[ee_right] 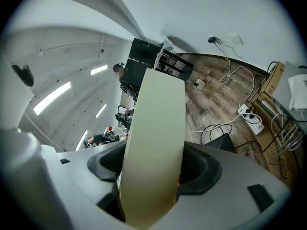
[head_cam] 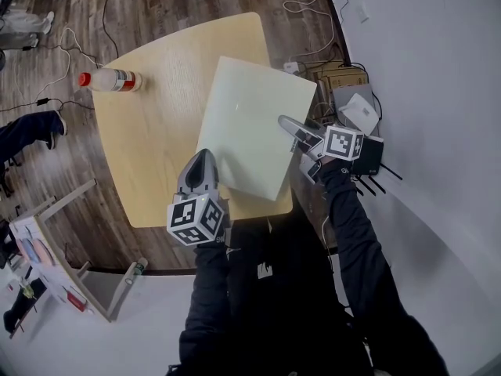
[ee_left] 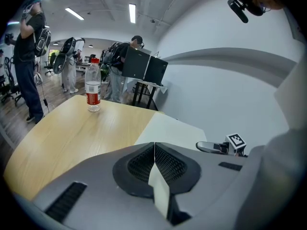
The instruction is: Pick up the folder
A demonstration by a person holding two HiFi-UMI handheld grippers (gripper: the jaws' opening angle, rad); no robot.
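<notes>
A pale cream folder [head_cam: 254, 124] lies over the right half of the light wooden table [head_cam: 149, 147], its right side past the table's edge. My left gripper [head_cam: 205, 158] is at the folder's near left corner. In the left gripper view its jaws [ee_left: 154, 150] are shut with a strip of the folder [ee_left: 160, 190] pinched between them. My right gripper [head_cam: 292, 128] reaches over the folder's right edge. In the right gripper view the folder [ee_right: 156, 128] runs slantwise through the gap of that gripper [ee_right: 153, 176], and dark space shows beside it at both pads.
A plastic bottle with a red cap and label [head_cam: 111, 80] lies at the table's far left in the head view and stands upright [ee_left: 93, 92] in the left gripper view. Cables, a power strip [ee_right: 252, 115] and boxes [head_cam: 344, 84] crowd the floor right of the table. People stand in the background.
</notes>
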